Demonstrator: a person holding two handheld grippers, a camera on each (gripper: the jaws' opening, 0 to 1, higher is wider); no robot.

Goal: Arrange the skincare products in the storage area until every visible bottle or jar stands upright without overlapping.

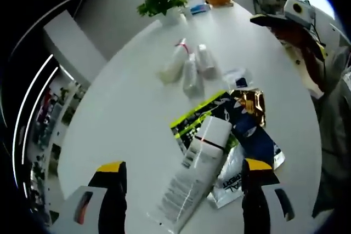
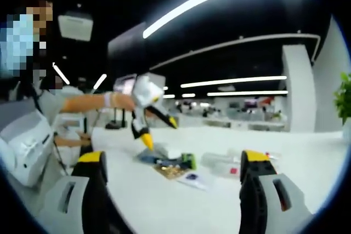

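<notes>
Tube (image 1: 194, 176) lies flat on sachets (image 1: 241, 135), between your wide-open left gripper (image 1: 186, 190) jaws. Right gripper (image 2: 173, 182) also wide, empty. Grab tube mid-body, stand it on bare table (image 1: 126, 124), clear of bottles (image 1: 189, 67).

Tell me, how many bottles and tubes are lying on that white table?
4. A big white tube lies across the sachets near the left gripper; three small bottles lie side by side farther off, toward the plant. Others may be hidden.
</notes>
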